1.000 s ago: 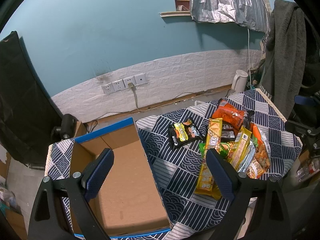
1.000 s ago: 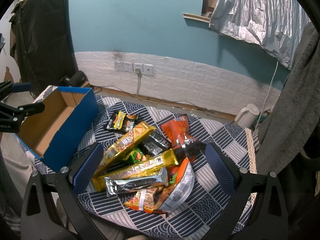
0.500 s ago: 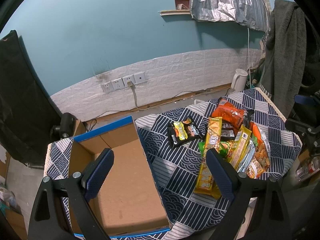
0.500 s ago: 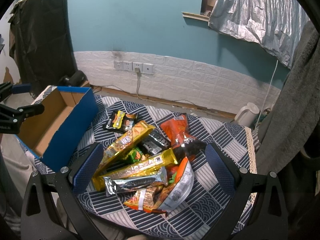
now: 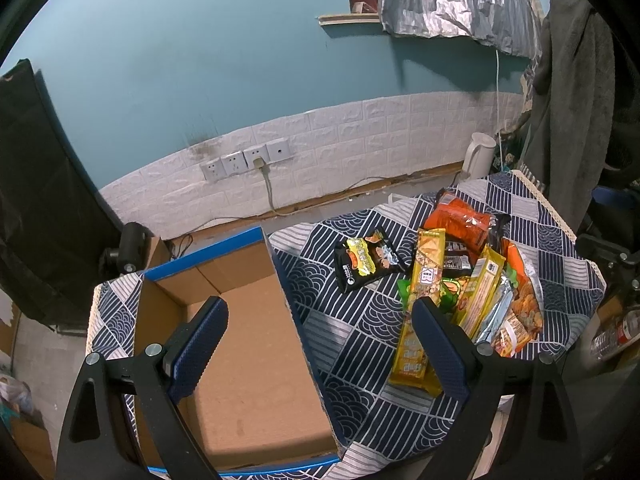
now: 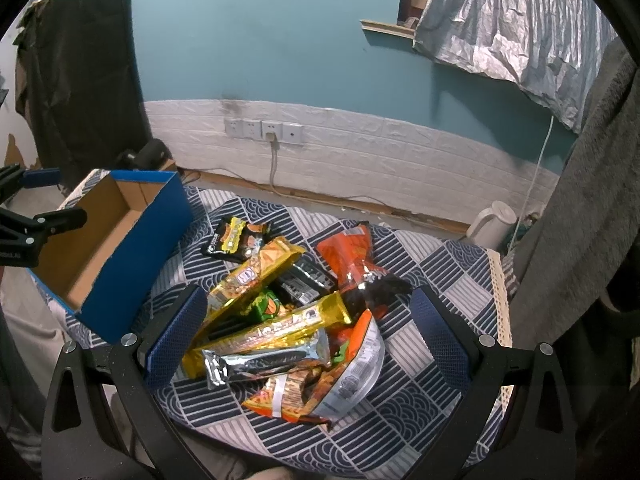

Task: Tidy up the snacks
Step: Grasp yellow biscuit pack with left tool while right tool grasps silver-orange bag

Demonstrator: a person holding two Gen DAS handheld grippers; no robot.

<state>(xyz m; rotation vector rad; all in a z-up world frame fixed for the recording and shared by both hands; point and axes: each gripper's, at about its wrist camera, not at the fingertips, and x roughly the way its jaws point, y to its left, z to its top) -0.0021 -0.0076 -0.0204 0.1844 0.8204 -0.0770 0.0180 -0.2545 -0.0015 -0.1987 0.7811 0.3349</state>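
An open blue cardboard box [image 5: 248,344] sits empty on the left of the patterned tablecloth [image 5: 360,320]; it also shows in the right wrist view [image 6: 104,248]. A pile of snack packets [image 6: 288,320] lies to its right, with long gold bars [image 5: 424,292], an orange bag [image 5: 460,220] and a black packet [image 5: 366,262] set apart. My left gripper [image 5: 320,344] is open and empty above the box's right wall. My right gripper [image 6: 308,332] is open and empty above the pile.
A white kettle [image 6: 492,226] stands on the floor beyond the table's far right. A grey towel [image 6: 592,208] hangs at the right. Wall sockets with a plugged cable [image 6: 272,132] lie behind. The table edge is close to both grippers.
Both views have shifted only very slightly; the box and the snacks lie as before and both grippers stay open.
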